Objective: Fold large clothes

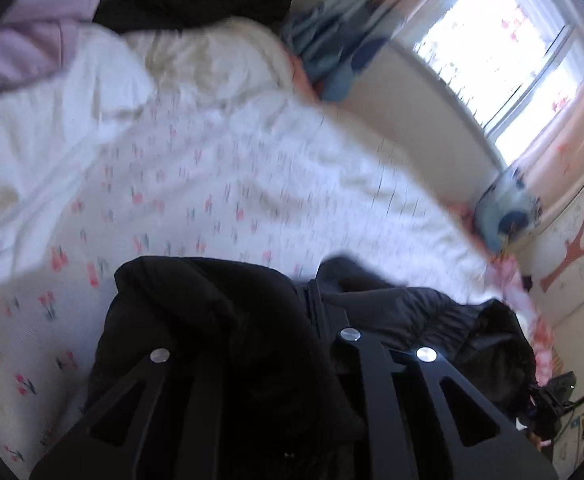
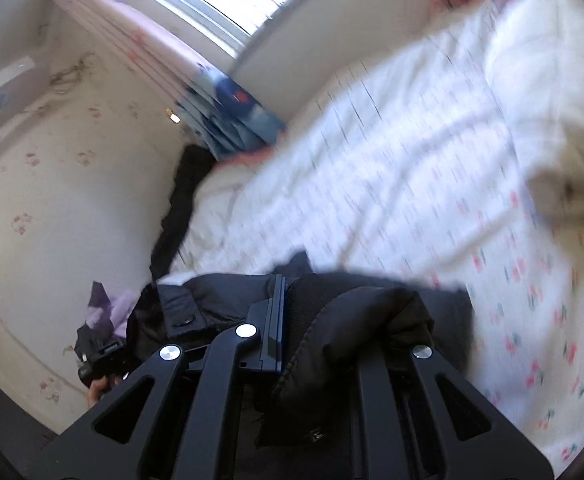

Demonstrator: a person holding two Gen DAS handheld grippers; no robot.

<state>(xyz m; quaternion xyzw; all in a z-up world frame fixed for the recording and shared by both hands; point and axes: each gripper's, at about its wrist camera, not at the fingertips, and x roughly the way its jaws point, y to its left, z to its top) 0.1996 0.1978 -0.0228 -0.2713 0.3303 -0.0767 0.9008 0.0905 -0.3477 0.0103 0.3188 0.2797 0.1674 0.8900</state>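
A black padded jacket (image 1: 220, 320) is bunched over my left gripper (image 1: 311, 300), which is shut on its fabric above the bed. In the right wrist view the same black jacket (image 2: 371, 312) drapes over my right gripper (image 2: 288, 304), which is shut on it; a snap button (image 2: 182, 322) shows on the jacket's left part. Both views are motion-blurred. The jacket hangs between the two grippers, held off the white quilt with small pink cherry print (image 1: 212, 184), which also shows in the right wrist view (image 2: 411, 168).
A black garment (image 1: 196, 4) and a lilac garment (image 1: 40, 36) lie at the bed's far end. Blue cloth (image 1: 331, 48) and a blue plush (image 1: 507, 212) sit by the window side. The other gripper (image 2: 100, 356) shows at lower left of the right wrist view.
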